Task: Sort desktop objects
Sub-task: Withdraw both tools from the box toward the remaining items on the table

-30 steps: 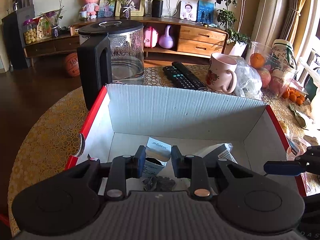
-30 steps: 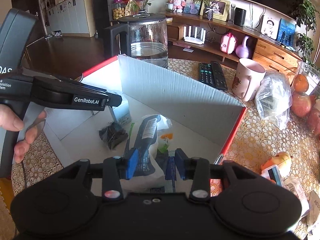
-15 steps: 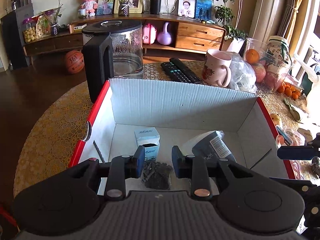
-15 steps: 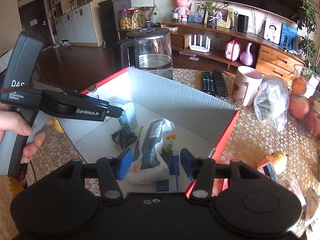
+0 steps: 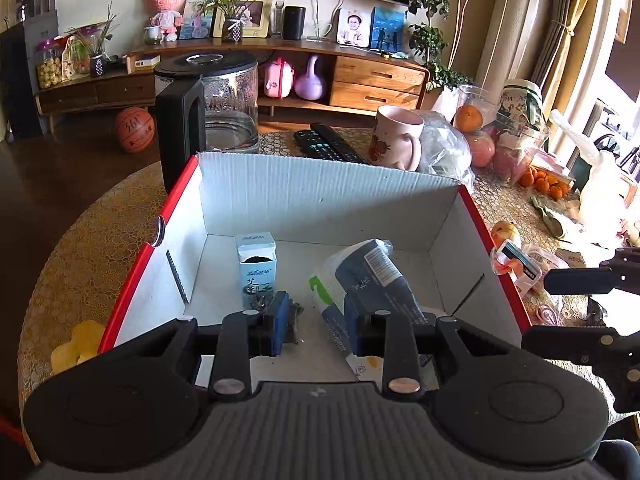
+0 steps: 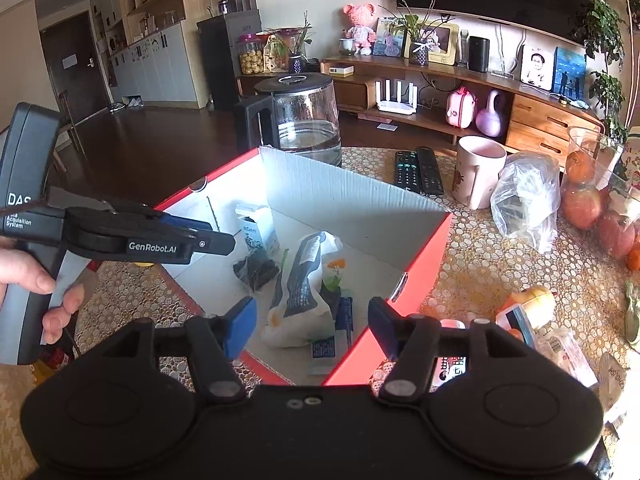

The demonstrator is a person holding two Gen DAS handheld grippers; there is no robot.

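Both tools hang above the open red-edged box (image 6: 424, 248) on the counter (image 6: 472, 264). Left tool (image 5: 314, 326) narrow, nothing between its pads; right tool (image 6: 312, 326) opening wide, jaws empty over the near rim. Sorted so far, inside the box – small white carton (image 5: 256, 268) upright at the back, dark crumpled clump (image 6: 256, 268) beside it, printed snack bag (image 6: 302, 292) lying flat. Loose packets (image 6: 524, 320) wait outside the box's right wall, possibly sweets, view too warped to say. Risk: a low sweep toward them could catch the red wall and drag the box – the mug (image 6: 478, 172) and glass kettle (image 6: 306, 120) stand just behind it
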